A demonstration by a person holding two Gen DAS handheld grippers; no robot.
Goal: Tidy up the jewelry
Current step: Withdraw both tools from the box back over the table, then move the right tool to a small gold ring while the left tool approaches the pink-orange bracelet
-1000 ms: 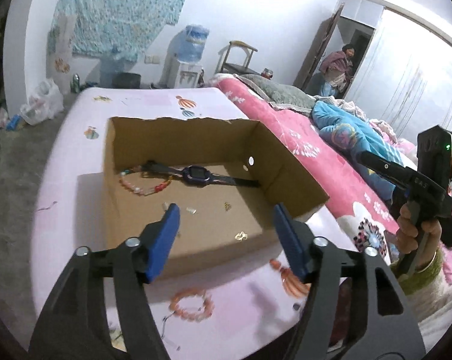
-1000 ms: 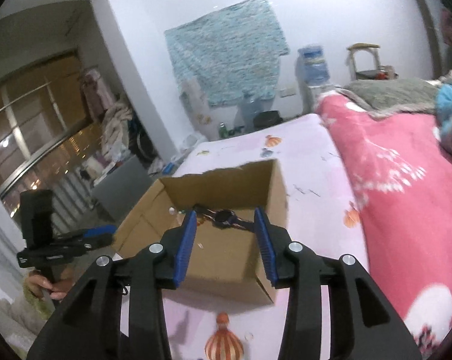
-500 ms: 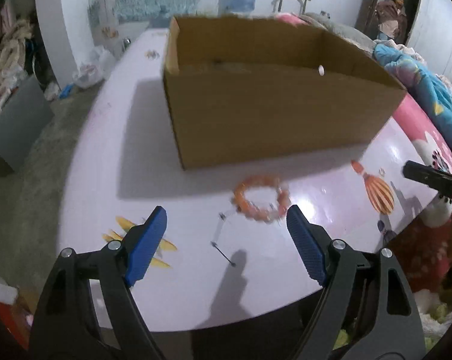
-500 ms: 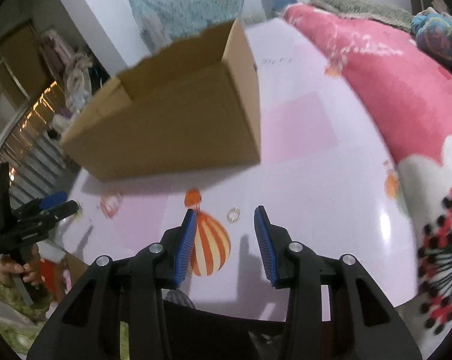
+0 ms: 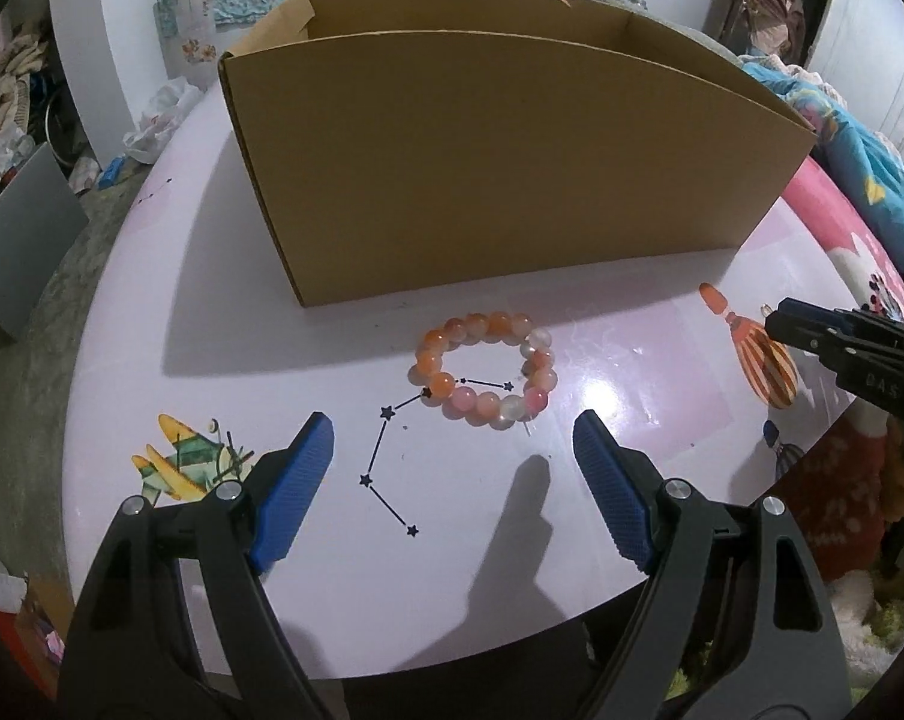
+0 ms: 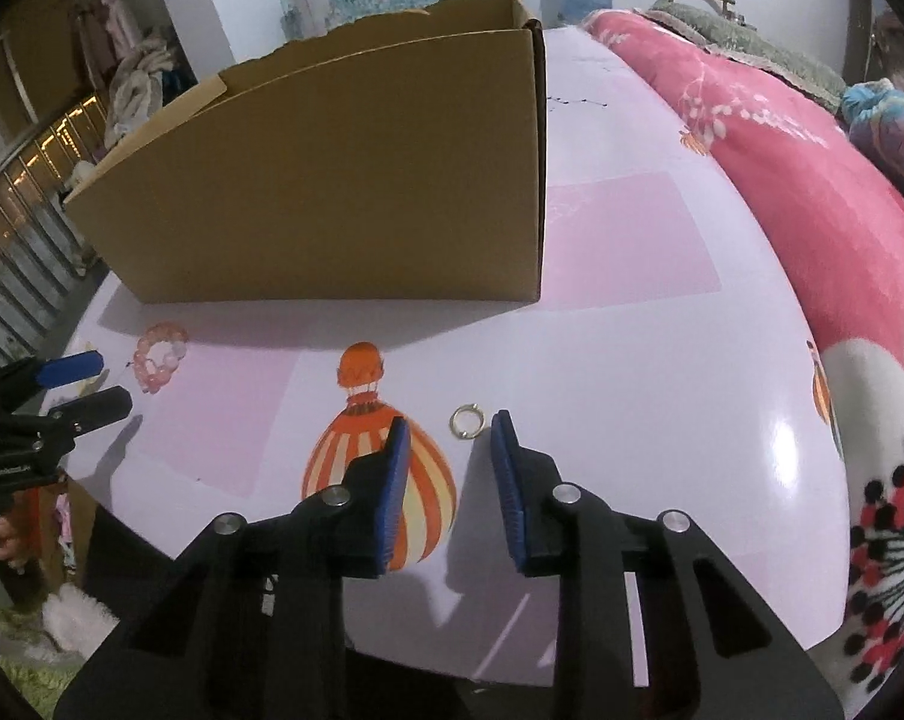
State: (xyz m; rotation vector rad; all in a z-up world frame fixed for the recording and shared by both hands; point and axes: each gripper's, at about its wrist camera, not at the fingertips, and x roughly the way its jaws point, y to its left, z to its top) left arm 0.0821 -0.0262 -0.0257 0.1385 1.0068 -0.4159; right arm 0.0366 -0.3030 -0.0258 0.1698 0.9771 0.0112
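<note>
An orange and pink bead bracelet (image 5: 486, 371) lies on the pale table in front of the cardboard box (image 5: 511, 162). My left gripper (image 5: 454, 438) is open and empty, just short of the bracelet. A small gold ring (image 6: 465, 420) lies on the table beside a printed balloon. My right gripper (image 6: 449, 438) is open and empty, its tips just short of the ring. The bracelet (image 6: 159, 356) and the left gripper (image 6: 92, 381) also show at the left of the right wrist view. The box's inside is hidden.
The box (image 6: 332, 180) stands close behind both items. A pink blanket (image 6: 811, 168) covers the bed to the right. The table's front edge (image 5: 452, 660) runs under the grippers. The right gripper's tip (image 5: 775, 324) shows at the right of the left wrist view.
Both grippers have come down from above the box to table level in front of it. The bracelet and the ring are now close before the open fingers.
</note>
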